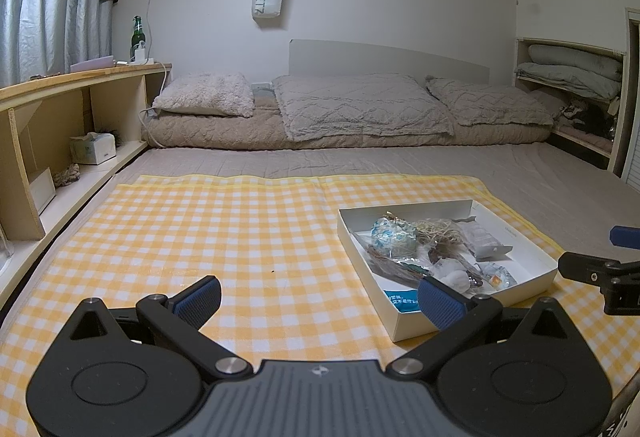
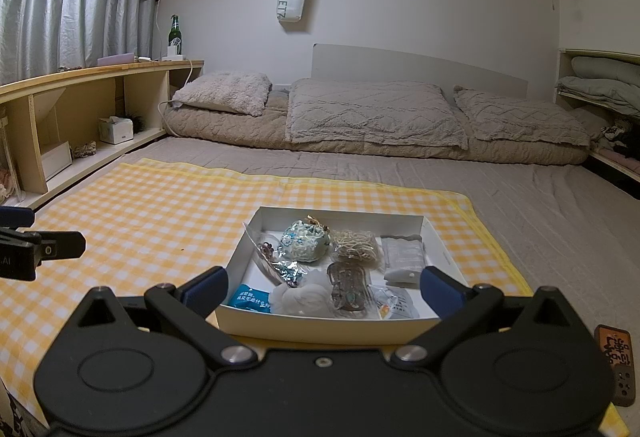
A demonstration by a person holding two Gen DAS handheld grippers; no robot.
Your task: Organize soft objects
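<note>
A shallow white box (image 2: 400,223) (image 1: 404,207) lies on a yellow checked cloth (image 1: 240,229) (image 2: 160,205) spread over the bed. Inside it are several small soft items: a pale blue patterned pouch (image 2: 306,240) (image 1: 392,237), a beige string bundle (image 2: 356,244) (image 1: 438,229), a white fluffy piece (image 2: 298,295) (image 1: 454,277), a brown bagged item (image 2: 348,287) and a blue packet (image 2: 250,297). My right gripper (image 2: 322,287) stands open, its fingers either side of the box's near edge. My left gripper (image 1: 320,299) is open over the cloth, left of the box. Neither holds anything.
Grey pillows (image 1: 360,105) and a folded quilt line the head of the bed. A wooden shelf (image 1: 76,85) with a tissue box (image 1: 93,148) and a green bottle (image 1: 137,33) runs along the left. Folded bedding (image 1: 572,69) fills a shelf on the right. A brown tag (image 2: 614,363) lies off the cloth.
</note>
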